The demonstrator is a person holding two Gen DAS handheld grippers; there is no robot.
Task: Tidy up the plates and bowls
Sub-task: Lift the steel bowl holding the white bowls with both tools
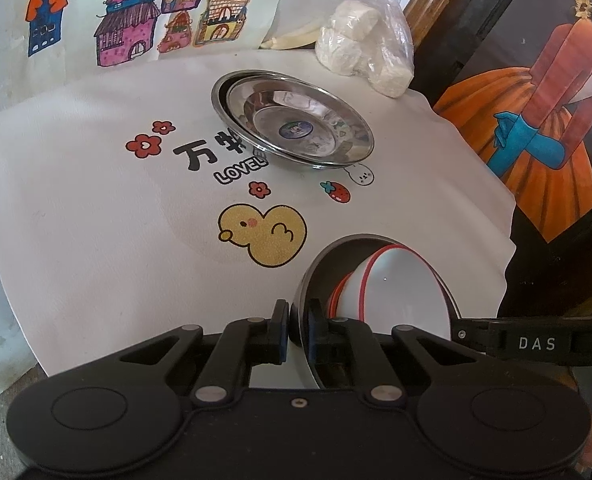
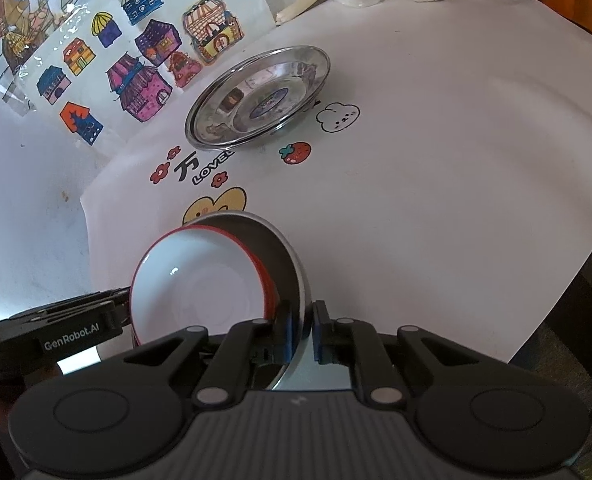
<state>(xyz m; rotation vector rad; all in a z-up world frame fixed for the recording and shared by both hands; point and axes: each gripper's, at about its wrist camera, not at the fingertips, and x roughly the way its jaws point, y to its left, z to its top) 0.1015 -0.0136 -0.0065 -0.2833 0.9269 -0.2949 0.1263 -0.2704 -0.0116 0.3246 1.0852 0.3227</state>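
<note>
Place: a home, by the look of a lived-in room corner.
Surface covering: white cloth (image 1: 96, 208) printed with a duck, flowers, a strawberry and lettering.
Wall decoration: a child-style drawing of coloured houses (image 1: 136, 20) leaning behind the surface.
Art: a painted figure in an orange dress (image 1: 536, 128) at the side.
Household ware: stacked steel plates (image 1: 296, 120).
Food: a plastic bag of white lumps (image 1: 360, 48).

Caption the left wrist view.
Left gripper clamps steel bowl holding red-rimmed bowls; stacked steel plates beyond.
</note>
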